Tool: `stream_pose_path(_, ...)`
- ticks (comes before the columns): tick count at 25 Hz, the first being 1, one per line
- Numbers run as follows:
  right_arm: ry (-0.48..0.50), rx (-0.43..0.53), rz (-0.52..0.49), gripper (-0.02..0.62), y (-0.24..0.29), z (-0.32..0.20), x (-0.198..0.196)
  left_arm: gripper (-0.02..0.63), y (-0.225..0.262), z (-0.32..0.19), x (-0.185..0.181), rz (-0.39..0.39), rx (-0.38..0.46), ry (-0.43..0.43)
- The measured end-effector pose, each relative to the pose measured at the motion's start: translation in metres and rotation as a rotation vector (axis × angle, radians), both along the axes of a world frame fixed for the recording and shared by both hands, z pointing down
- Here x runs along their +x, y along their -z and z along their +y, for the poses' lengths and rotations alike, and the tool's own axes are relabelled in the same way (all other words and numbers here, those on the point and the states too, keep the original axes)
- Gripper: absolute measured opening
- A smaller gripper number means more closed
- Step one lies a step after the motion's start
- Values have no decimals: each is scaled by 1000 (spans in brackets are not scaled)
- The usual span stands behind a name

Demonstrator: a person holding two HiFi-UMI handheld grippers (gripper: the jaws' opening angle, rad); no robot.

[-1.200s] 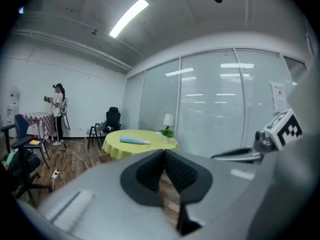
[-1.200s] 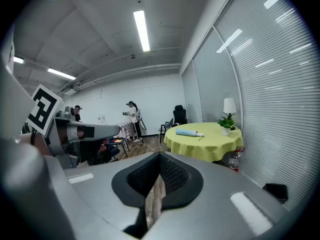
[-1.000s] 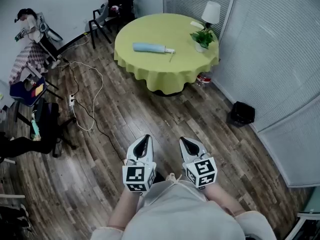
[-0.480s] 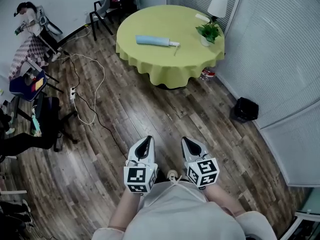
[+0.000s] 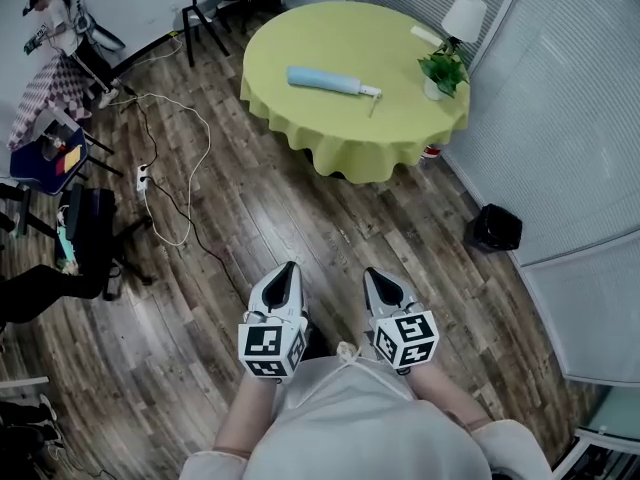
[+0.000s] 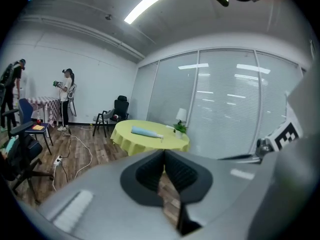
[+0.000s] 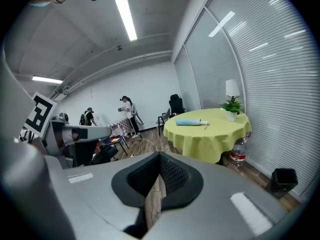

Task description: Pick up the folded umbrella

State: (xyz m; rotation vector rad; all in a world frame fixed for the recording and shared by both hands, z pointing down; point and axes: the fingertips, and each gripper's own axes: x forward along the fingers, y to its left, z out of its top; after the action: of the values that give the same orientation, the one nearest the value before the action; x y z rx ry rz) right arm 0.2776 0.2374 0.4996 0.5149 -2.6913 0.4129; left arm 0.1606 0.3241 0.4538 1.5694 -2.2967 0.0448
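Observation:
The folded umbrella (image 5: 330, 80), light blue with a white handle end, lies on a round table with a yellow-green cloth (image 5: 330, 140) across the room. It shows small in the left gripper view (image 6: 145, 131) and in the right gripper view (image 7: 192, 122). My left gripper (image 5: 287, 274) and right gripper (image 5: 379, 282) are held side by side close to the person's body, far from the table. Both point toward it over the wooden floor. Both are shut, with nothing between the jaws (image 6: 164, 156) (image 7: 160, 159).
A potted plant (image 5: 443, 71) and a white lamp (image 5: 463, 16) stand at the table's right side. A black bin (image 5: 493, 228) sits by the blind-covered glass wall. White cables with a power strip (image 5: 145, 178) and a black chair (image 5: 88, 230) are at the left.
The table and umbrella have drawn nearer and shifted to the right in the head view. Both grippers stayed shut in front of the body.

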Motion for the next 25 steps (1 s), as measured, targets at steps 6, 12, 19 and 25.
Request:
stream_pose_path(6, -18, 24, 31, -2, 7, -30, -84, 6, 6, -26, -87, 25, 23, -16)
stream_pose_path(12, -39, 48, 27, -2, 19, -48, -171, 6, 18, -44, -168, 45, 53, -51)
stream_pose_path(19, -35, 44, 40, -2, 15, -60, -229, 6, 9, -55, -229, 44, 24, -45)
stream_pose_path(25, -20, 26, 57, -2, -2, -84, -258, 6, -4, -73, -262, 54, 14, -9)
